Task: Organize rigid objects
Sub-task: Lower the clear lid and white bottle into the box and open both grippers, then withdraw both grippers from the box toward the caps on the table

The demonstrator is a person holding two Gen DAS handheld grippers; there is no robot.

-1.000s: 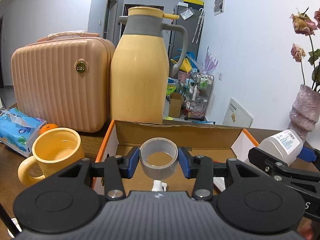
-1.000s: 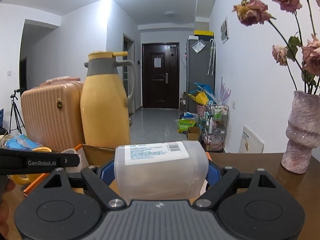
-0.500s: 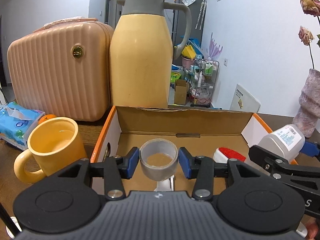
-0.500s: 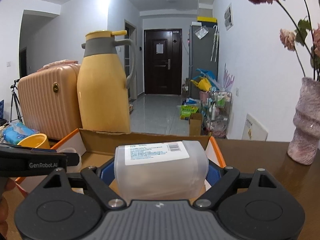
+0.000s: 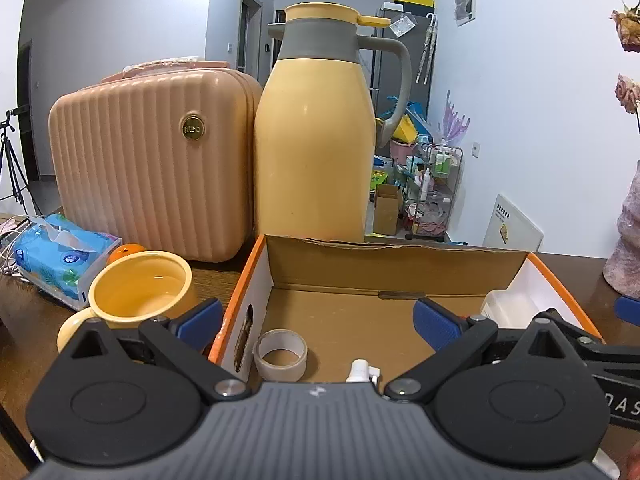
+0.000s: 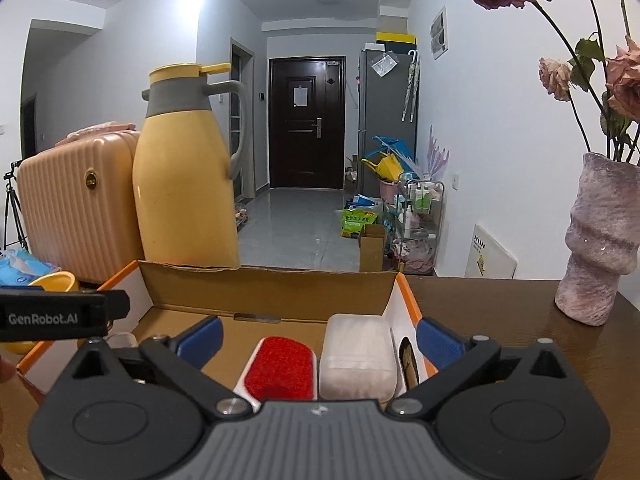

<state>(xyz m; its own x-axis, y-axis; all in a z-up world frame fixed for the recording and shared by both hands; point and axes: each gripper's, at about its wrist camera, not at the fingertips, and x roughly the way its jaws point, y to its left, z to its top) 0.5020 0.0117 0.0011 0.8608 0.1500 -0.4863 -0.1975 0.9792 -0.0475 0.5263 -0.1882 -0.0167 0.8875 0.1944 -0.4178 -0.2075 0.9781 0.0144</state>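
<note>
An open cardboard box (image 5: pixel 396 266) with orange edges sits on the brown table. A grey tape roll (image 5: pixel 281 354) lies on the box floor near its left wall, below my left gripper (image 5: pixel 318 318), whose jaws are opening wide with nothing between them. A small white pump top (image 5: pixel 360 370) shows beside the roll. In the right wrist view a white plastic container (image 6: pixel 358 354) rests in the box's right corner next to a red-topped item (image 6: pixel 280 368). My right gripper (image 6: pixel 318 340) hovers above them, jaws opening, pads clear of the container.
A yellow mug (image 5: pixel 140 296), a blue tissue pack (image 5: pixel 60 254) and an orange (image 5: pixel 126 251) lie left of the box. A peach case (image 5: pixel 152 160) and a tall yellow thermos jug (image 5: pixel 316 140) stand behind it. A pink vase (image 6: pixel 600 240) with dried roses stands at the right.
Both grippers opened. The tape roll dropped from the left jaws onto the box floor. The white container left the right jaws and now rests in the box's right corner.
</note>
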